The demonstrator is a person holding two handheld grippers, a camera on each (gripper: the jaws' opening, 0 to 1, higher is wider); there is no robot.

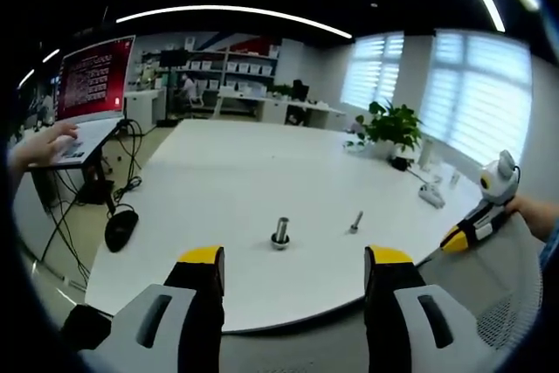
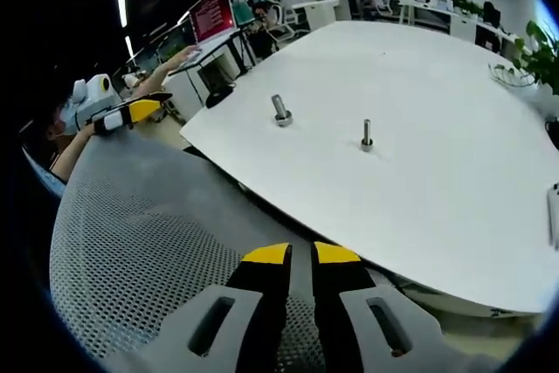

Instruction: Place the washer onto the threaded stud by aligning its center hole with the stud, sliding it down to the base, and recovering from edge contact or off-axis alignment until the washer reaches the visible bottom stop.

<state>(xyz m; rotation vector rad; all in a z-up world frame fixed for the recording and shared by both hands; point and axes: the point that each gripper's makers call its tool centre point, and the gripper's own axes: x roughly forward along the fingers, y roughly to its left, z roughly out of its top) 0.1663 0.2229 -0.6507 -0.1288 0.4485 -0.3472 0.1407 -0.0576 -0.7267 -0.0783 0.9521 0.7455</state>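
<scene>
Left gripper view: metal threaded stud (image 1: 280, 232) upright on smooth white table (image 1: 227, 181).

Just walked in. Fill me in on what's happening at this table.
A person holds a gripper in each hand, both back from the white table and over a mesh chair back. The left gripper is open and empty; the right gripper is nearly shut, with nothing seen between its jaws. Two upright studs stand untouched: a thicker stud and a thinner stud. Whether a washer sits on either is too small to tell.
</scene>
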